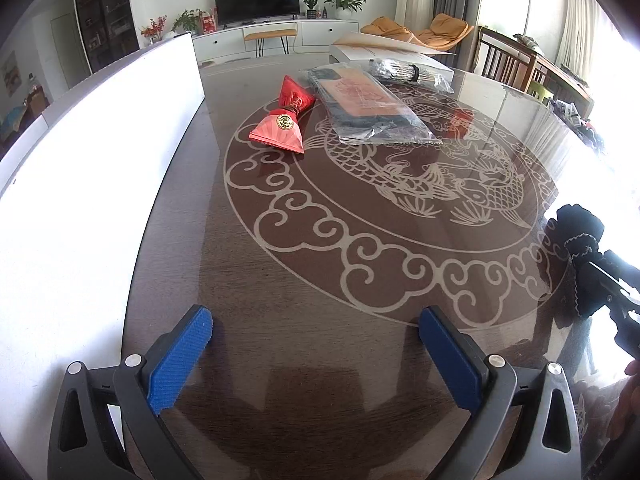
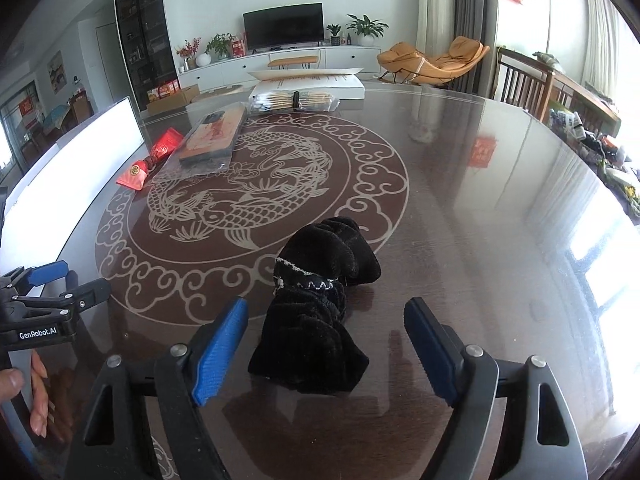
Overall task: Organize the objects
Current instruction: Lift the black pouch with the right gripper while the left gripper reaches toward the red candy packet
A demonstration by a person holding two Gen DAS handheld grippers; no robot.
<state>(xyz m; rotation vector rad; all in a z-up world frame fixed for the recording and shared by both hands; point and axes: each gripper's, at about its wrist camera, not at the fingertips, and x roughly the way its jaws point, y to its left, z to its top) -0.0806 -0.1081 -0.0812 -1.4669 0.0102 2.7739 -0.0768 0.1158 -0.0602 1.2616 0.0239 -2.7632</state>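
Observation:
A black velvet pouch (image 2: 316, 304) lies on the dark glass table (image 2: 480, 208), between and just beyond the wide-open fingers of my right gripper (image 2: 326, 350); nothing is gripped. The pouch also shows at the right edge of the left wrist view (image 1: 578, 236). My left gripper (image 1: 316, 354) is open and empty above bare table. A red bow-shaped packet (image 1: 286, 120) and a plastic-wrapped flat pack (image 1: 368, 104) lie at the far side. The left gripper shows at the left edge of the right wrist view (image 2: 60, 284).
A white open box (image 1: 80, 184) stands along the table's left edge. A bagged bundle of sticks (image 1: 412, 72) and a white flat carton (image 1: 360, 50) lie at the far edge. Wooden chairs (image 2: 532, 80) stand at the right.

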